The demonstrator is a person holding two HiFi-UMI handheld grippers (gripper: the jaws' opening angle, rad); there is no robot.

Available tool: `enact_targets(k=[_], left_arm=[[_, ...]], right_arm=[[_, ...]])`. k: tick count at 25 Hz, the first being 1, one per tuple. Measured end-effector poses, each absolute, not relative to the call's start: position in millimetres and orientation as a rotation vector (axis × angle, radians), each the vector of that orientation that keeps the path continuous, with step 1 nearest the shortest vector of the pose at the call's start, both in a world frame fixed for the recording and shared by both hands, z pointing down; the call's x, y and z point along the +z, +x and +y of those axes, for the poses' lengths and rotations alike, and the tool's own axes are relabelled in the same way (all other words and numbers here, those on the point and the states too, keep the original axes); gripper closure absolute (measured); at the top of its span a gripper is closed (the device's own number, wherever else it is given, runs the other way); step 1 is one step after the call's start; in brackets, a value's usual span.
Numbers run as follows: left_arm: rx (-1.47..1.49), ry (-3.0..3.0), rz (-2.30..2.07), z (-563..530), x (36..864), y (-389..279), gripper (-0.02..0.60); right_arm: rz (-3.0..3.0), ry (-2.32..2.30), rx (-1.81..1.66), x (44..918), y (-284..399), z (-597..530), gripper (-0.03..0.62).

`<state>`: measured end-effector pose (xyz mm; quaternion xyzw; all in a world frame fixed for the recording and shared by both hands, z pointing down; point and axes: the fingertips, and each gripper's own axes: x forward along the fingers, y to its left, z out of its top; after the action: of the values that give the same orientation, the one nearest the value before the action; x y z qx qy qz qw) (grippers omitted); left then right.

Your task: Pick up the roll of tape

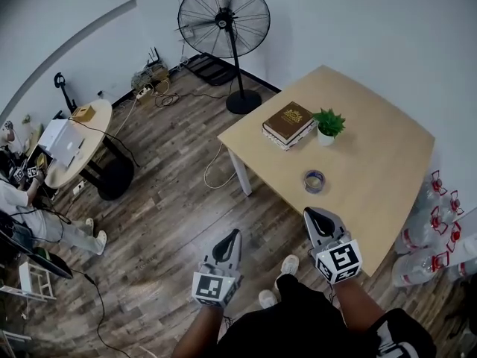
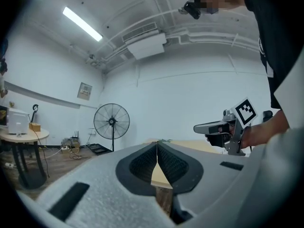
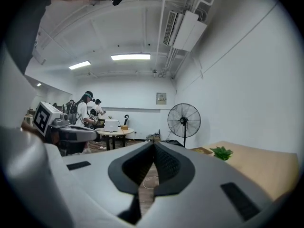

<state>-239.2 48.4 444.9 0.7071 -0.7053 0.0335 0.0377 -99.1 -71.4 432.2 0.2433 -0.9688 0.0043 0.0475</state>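
Note:
The roll of tape (image 1: 314, 180) lies flat on the light wooden table (image 1: 373, 162), near its front edge. My right gripper (image 1: 306, 211) hovers just short of the tape, over the table's edge, with its jaws shut and nothing in them. To the left, my left gripper (image 1: 236, 232) hangs over the wooden floor, off the table, also shut and empty. The left gripper view shows its own closed tips (image 2: 157, 143) and the right gripper (image 2: 209, 127) beside it. In the right gripper view its tips (image 3: 154, 143) meet. Neither gripper view shows the tape.
A stack of books (image 1: 288, 124) and a small potted plant (image 1: 328, 124) stand on the table beyond the tape. A standing fan (image 1: 223, 21) is at the back. At the left are a round table with a laptop (image 1: 78, 144) and people. Water bottles (image 1: 440, 222) line the table's right side.

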Motion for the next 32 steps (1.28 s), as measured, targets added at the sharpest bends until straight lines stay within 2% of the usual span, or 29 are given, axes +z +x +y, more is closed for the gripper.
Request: enact_targets(k=[12, 24, 25, 29, 32], left_arm=[[0.156, 2.168, -2.155, -56.9, 450.1, -277.0, 0.575], [0.165, 2.229, -2.058, -158.8, 459.8, -261.2, 0.575], [0.161, 2.229, -2.057, -163.9, 457.5, -260.2, 0.574], [0.161, 2.249, -2.021, -181.0, 463.3, -259.2, 0.575], [0.165, 2.251, -1.988, -192.1, 468.7, -263.0, 0.574]], right_arm=[[-2.910, 0.729, 0.043, 451.7, -132.0, -171.7, 0.599], [-2.859, 0.655, 0.031, 467.0, -142.6, -244.3, 0.599], [-2.851, 0.649, 0.028, 468.6, -143.7, -247.8, 0.592], [-2.809, 0.622, 0.033, 478.9, -146.8, -263.7, 0.463], [-2.766, 0.620, 0.047, 489.9, -147.3, -272.7, 0.421]])
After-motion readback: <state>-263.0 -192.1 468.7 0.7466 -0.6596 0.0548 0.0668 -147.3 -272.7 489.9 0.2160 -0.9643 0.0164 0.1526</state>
